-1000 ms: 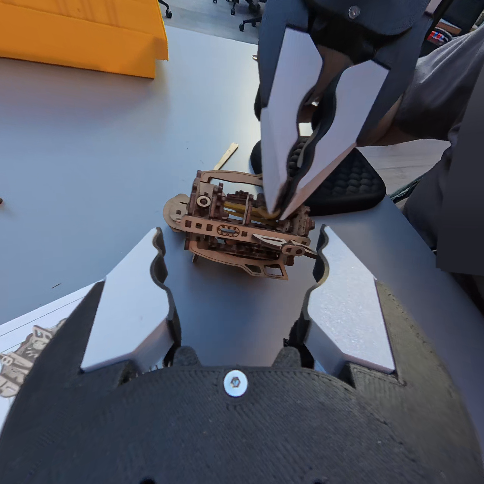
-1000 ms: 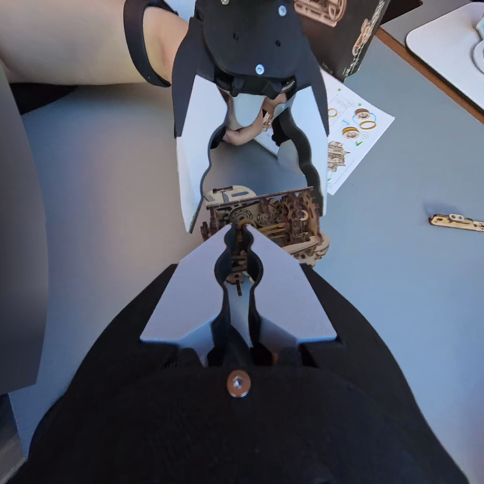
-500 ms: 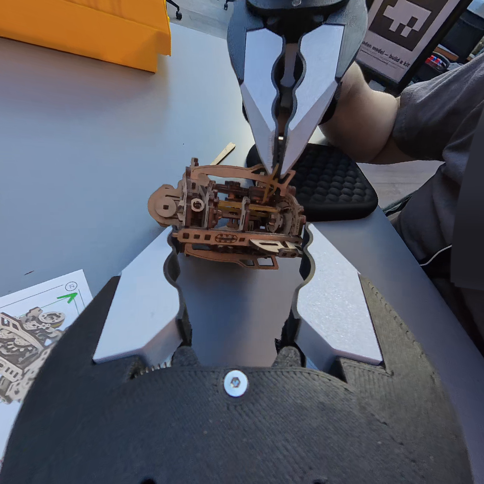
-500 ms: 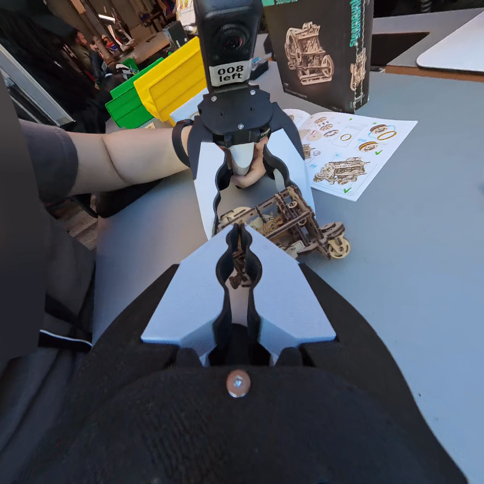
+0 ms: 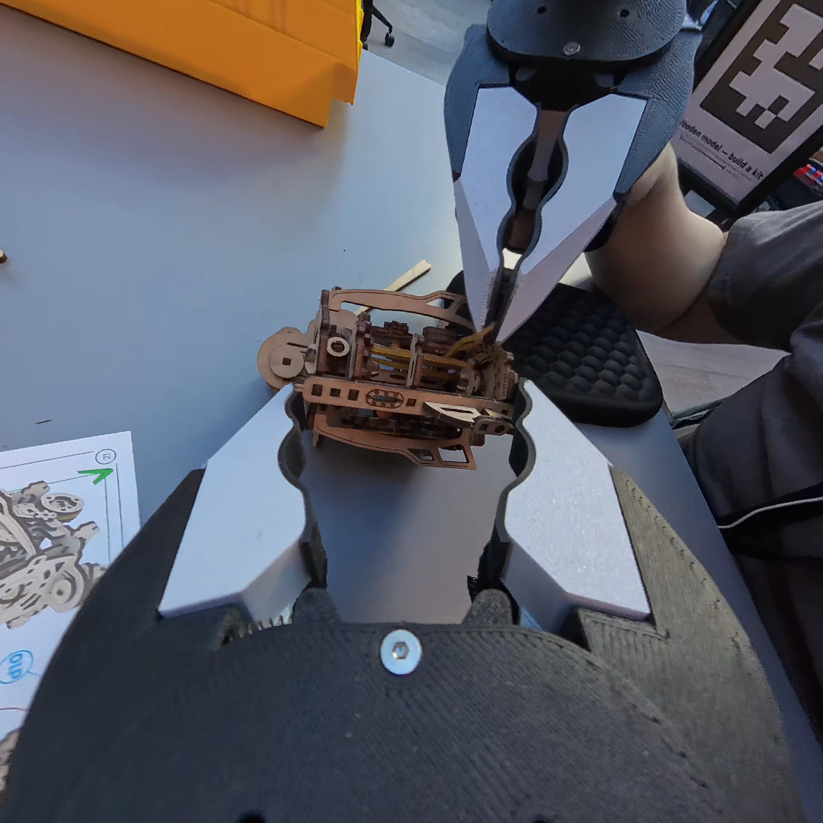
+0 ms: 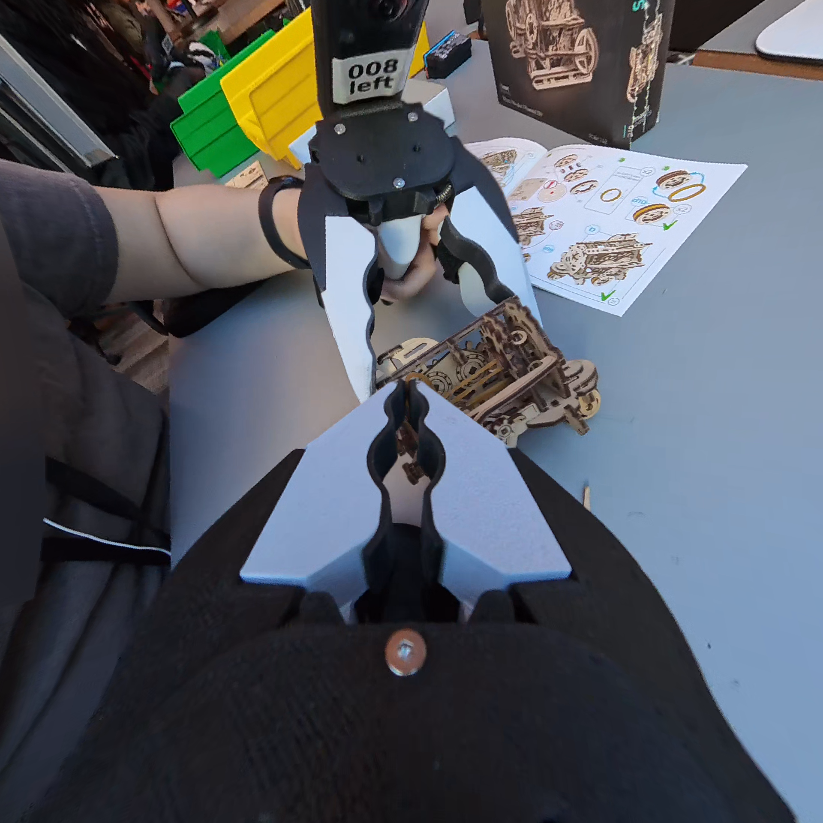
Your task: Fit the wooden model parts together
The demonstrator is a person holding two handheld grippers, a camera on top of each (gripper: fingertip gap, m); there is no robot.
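The wooden model (image 5: 401, 383), a brown gear frame with wheels, sits tilted on the grey table (image 5: 156, 245). My left gripper (image 5: 405, 396) straddles it, and both pads press on its two ends. The right wrist view shows the same grip (image 6: 445, 347) on the model (image 6: 499, 383). My right gripper (image 6: 407, 387) is shut on a yellow rubber band (image 6: 416, 378) at the model's near end. In the left wrist view its tips (image 5: 492, 325) come down from above and hold the band (image 5: 467, 345) stretched up out of the frame.
An orange bin (image 5: 222, 49) stands at the back left. An instruction sheet (image 5: 58, 512) lies at the left and a black pad (image 5: 579, 356) behind the model. A dark kit box (image 6: 574, 67), a yellow bin (image 6: 267, 98) and a green bin (image 6: 209, 129) stand beyond. A thin wooden strip (image 5: 409, 276) lies nearby. The tips of both grippers are at nearly the same place.
My left gripper moved forward and closed on the model's two ends. My right gripper stayed shut and now holds the rubber band stretched up from the model.
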